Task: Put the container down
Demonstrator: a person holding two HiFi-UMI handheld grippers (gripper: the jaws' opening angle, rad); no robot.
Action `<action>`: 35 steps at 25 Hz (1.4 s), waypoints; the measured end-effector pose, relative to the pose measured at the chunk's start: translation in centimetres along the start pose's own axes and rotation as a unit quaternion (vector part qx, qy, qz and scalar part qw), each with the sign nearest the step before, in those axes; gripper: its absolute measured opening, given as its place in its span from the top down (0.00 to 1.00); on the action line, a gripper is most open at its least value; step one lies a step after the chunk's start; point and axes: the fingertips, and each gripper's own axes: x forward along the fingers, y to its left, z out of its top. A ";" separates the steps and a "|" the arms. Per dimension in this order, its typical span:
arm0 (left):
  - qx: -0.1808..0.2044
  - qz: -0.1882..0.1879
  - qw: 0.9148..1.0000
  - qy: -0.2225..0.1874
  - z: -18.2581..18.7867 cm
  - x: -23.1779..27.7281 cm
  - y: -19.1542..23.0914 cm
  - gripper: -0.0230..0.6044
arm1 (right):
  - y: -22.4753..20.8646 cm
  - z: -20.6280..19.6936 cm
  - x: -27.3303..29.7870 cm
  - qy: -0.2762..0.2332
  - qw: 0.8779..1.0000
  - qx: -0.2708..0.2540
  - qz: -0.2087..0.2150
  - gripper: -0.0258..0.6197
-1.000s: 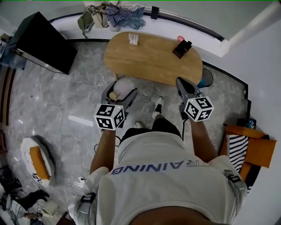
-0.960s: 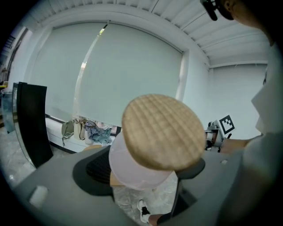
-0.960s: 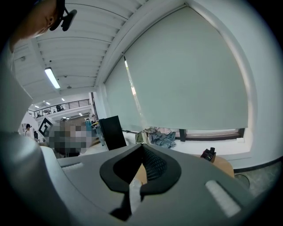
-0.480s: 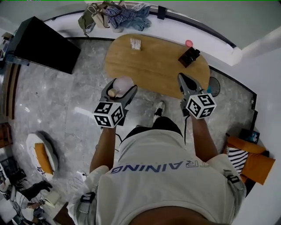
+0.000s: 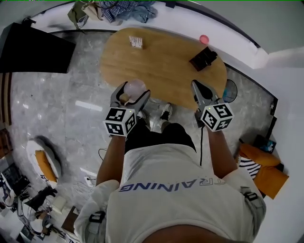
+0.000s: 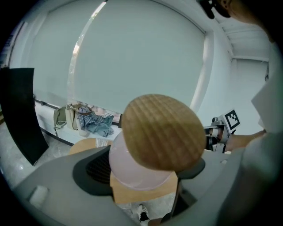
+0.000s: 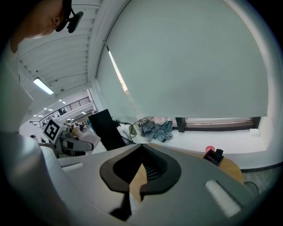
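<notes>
The container (image 5: 135,88) is a pale translucent jar with a round wooden lid (image 6: 161,132). My left gripper (image 5: 129,96) is shut on its body (image 6: 132,172), and the jaws stand wide around it. In the head view the jar hangs at the near edge of the oval wooden table (image 5: 161,64); I cannot tell whether it touches the top. My right gripper (image 5: 196,89) is shut with nothing in it, over the table's near right edge. In the right gripper view the right gripper (image 7: 139,175) shows its pads almost meeting.
On the table lie a small printed box (image 5: 136,42), a black object (image 5: 203,58) and a pink thing (image 5: 204,39). A black panel (image 5: 31,47) stands at the left. Clothes and a bag (image 5: 114,9) lie on the window ledge. An orange bag (image 5: 263,173) sits at the right.
The person has stepped toward the table. Both grippers have gone from over the floor to over its near edge. The left gripper still holds the jar.
</notes>
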 end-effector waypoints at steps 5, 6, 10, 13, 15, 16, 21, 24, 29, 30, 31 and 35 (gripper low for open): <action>0.017 -0.024 0.998 0.049 -2.2 4.8 2.5 0.33 | -1.9 -3.1 3.0 0.030 0.998 0.037 -0.035 0.94; 0.023 -0.028 0.998 0.059 -2.8 5.7 3.2 0.33 | -2.1 -3.5 3.5 0.034 0.998 0.043 -0.044 0.94; 0.058 -0.037 0.992 0.105 -5.4 8.9 6.9 0.33 | -3.6 -4.7 5.7 0.039 0.994 0.069 -0.079 0.94; 0.079 -0.051 0.986 0.138 -7.6 11.7 9.0 0.33 | -4.7 -6.0 7.2 0.037 0.990 0.089 -0.105 0.94; 0.091 -0.061 0.982 0.152 -9.2 13.9 10.1 0.33 | -5.0 -6.8 8.3 0.037 0.988 0.099 -0.116 0.94; 0.097 -0.065 0.981 0.156 -9.9 15.2 10.5 0.33 | -5.1 -7.3 8.8 0.036 0.987 0.104 -0.119 0.94; 0.123 -0.072 0.972 0.185 -14.9 22.2 11.4 0.33 | -6.0 -11.5 10.6 0.048 0.980 0.142 -0.133 0.93; 0.123 -0.081 0.967 0.205 -17.6 25.9 11.3 0.33 | -7.0 -14.2 11.9 0.063 0.975 0.159 -0.139 0.94; 0.158 -0.092 0.953 0.239 -21.2 29.8 10.9 0.33 | -10.1 -15.5 15.1 0.058 0.975 0.149 -0.151 0.93; 0.166 -0.093 0.951 0.243 -21.9 30.5 10.9 0.33 | -10.7 -15.6 15.7 0.056 0.976 0.149 -0.152 0.94; 0.172 -0.093 0.949 0.247 -22.6 31.3 10.8 0.33 | -11.2 -15.7 16.3 0.054 0.976 0.149 -0.152 0.94; 0.189 -0.090 0.942 0.263 -24.9 33.8 10.4 0.33 | -12.5 -16.8 18.3 0.066 0.978 0.140 -0.141 0.94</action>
